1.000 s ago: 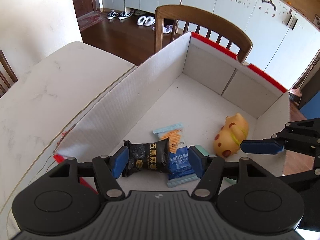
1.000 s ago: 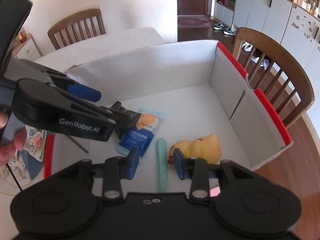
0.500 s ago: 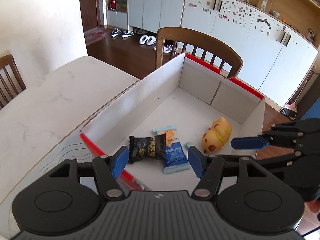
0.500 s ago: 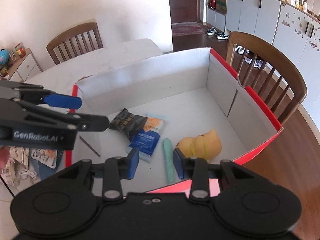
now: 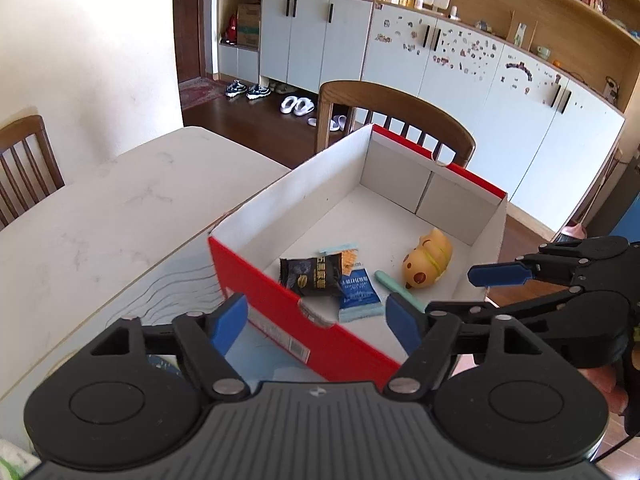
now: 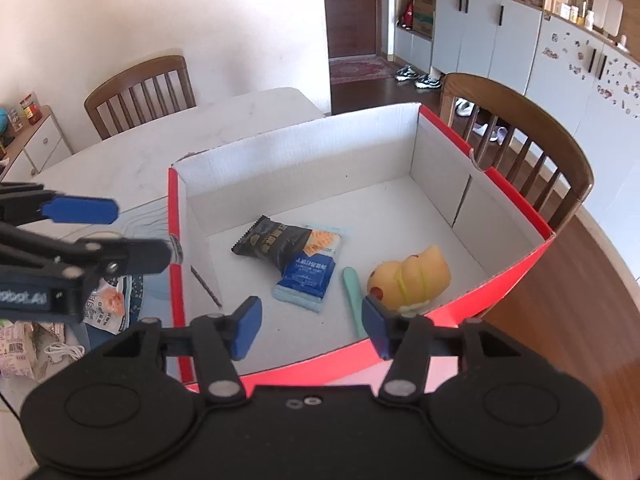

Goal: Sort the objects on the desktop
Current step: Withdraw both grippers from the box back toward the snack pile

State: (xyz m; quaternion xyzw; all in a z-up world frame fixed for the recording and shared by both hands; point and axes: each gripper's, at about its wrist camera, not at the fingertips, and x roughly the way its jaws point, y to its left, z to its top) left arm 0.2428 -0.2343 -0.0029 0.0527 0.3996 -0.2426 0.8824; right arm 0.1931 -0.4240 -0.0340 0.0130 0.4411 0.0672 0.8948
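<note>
Left wrist view: the left gripper (image 5: 318,320) is held above the near red wall of the white-lined red cardboard box (image 5: 280,300), its jaws opening with nothing between them. Inside are seen a black snack packet (image 5: 310,276), a blue biscuit packet (image 5: 358,290), a mint-green stick (image 5: 394,286) and a yellow rubber toy (image 5: 426,262).

Right wrist view: the right gripper (image 6: 312,326) is held over the box, jaws opening, empty. The same four items lie on the box floor, near its front wall.

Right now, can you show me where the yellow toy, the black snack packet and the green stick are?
yellow toy (image 6: 412,280), right wrist view, middle of its body.
black snack packet (image 6: 272,242), right wrist view, centre of the wrapper.
green stick (image 6: 351,292), right wrist view, upper half of its length.
</note>
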